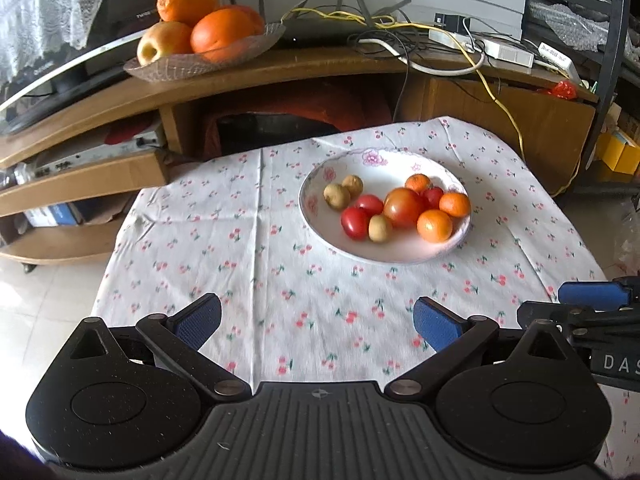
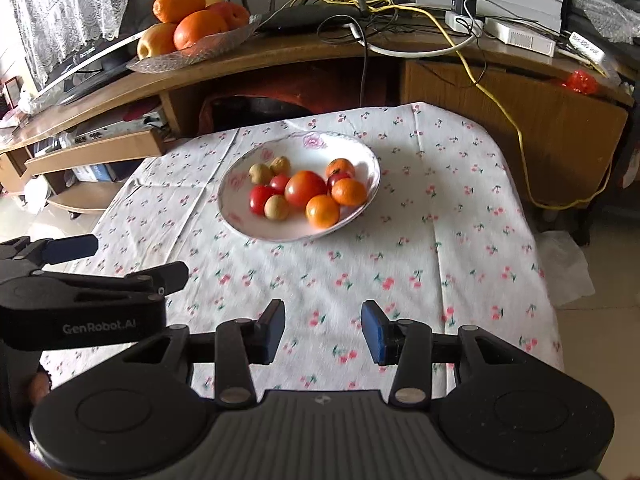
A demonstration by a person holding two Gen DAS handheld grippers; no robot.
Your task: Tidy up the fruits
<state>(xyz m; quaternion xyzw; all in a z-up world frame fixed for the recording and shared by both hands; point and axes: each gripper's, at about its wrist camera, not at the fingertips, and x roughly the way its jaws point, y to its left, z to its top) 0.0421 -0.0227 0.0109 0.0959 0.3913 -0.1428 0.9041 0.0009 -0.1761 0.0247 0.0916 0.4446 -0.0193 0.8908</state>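
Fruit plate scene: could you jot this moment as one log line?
stage: before first pick | left claw: open, empty | right claw: open, empty | white plate: mixed fruit, untouched

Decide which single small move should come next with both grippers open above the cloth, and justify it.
Probably ease the right gripper forward toward the white plate. Both it and the left gripper are open and empty, short of the plate, where all the mixed fruit sits, the nearest orange included.

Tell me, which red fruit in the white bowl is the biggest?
The big orange-red tomato in the middle of the white bowl. It is far larger than the small red tomatoes beside it.
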